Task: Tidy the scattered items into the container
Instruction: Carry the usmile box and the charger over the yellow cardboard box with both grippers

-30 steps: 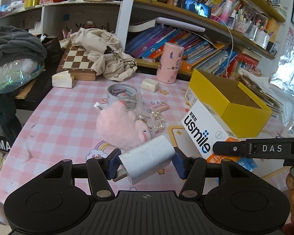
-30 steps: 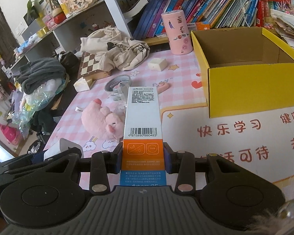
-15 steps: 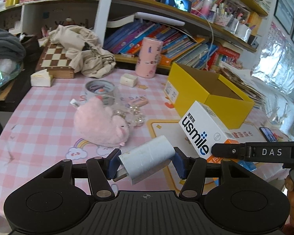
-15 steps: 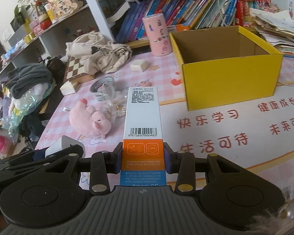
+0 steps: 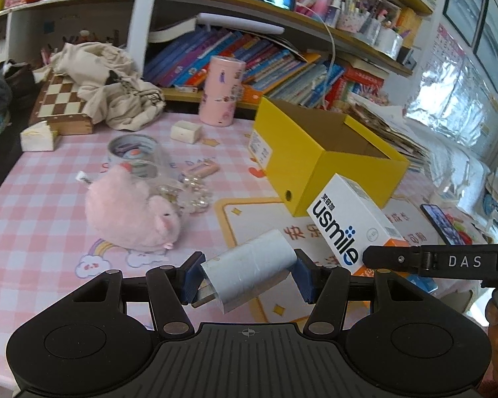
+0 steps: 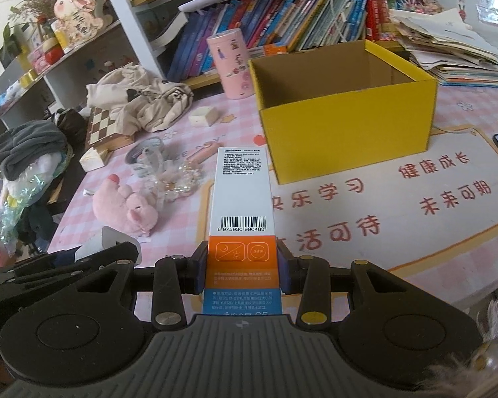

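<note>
One pink plush toy (image 5: 129, 212) lies on the checked surface (image 5: 43, 205), left of one open yellow box (image 5: 318, 159). The left claw (image 5: 247, 275) grips a grey roll (image 5: 249, 272); the right claw (image 6: 241, 267) clamps one toothpaste carton (image 6: 242, 199). Only the right view shows its barcode.

A table under a pink checked cloth (image 5: 43, 205) carries the clutter. On it stand an open yellow box (image 6: 345, 132) and a pink canister (image 6: 230, 63). A pink plush toy (image 5: 129, 215) lies beside a tangle of what look like pearl beads (image 5: 191, 195). Farther back are a chessboard (image 5: 63, 102) under crumpled beige cloth (image 5: 109, 89), a tape roll (image 5: 131, 149) and a small white block (image 5: 186, 131). A printed mat (image 6: 398, 205) lies under the box.
</note>
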The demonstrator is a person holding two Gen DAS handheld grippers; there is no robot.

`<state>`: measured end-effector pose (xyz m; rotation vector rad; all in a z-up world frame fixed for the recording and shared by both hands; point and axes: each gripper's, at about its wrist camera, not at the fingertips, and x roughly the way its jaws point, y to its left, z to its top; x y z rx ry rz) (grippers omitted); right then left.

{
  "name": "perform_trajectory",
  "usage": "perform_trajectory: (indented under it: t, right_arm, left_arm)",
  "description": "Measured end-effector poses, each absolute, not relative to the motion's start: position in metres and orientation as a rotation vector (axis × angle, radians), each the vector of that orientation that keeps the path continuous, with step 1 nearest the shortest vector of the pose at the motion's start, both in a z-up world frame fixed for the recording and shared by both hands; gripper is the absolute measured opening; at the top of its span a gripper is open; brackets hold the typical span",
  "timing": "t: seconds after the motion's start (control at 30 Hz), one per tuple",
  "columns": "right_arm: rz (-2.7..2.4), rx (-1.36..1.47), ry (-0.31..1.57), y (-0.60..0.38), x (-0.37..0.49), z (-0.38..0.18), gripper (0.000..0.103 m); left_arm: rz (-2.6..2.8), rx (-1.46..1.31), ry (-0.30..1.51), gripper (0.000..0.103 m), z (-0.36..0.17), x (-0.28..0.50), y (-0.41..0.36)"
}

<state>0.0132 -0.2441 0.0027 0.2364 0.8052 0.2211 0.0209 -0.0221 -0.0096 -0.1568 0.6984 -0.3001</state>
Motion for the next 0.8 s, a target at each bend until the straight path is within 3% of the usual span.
perform_trajectory:
  t: [0.8]
  right_arm:
    - [0.106,0.294,0.790,-0.318,0.002,-0.002,0.037]
  left_arm:
    - [-0.440,-0.075,0.733,0.056,-0.013,0.040,-0.102]
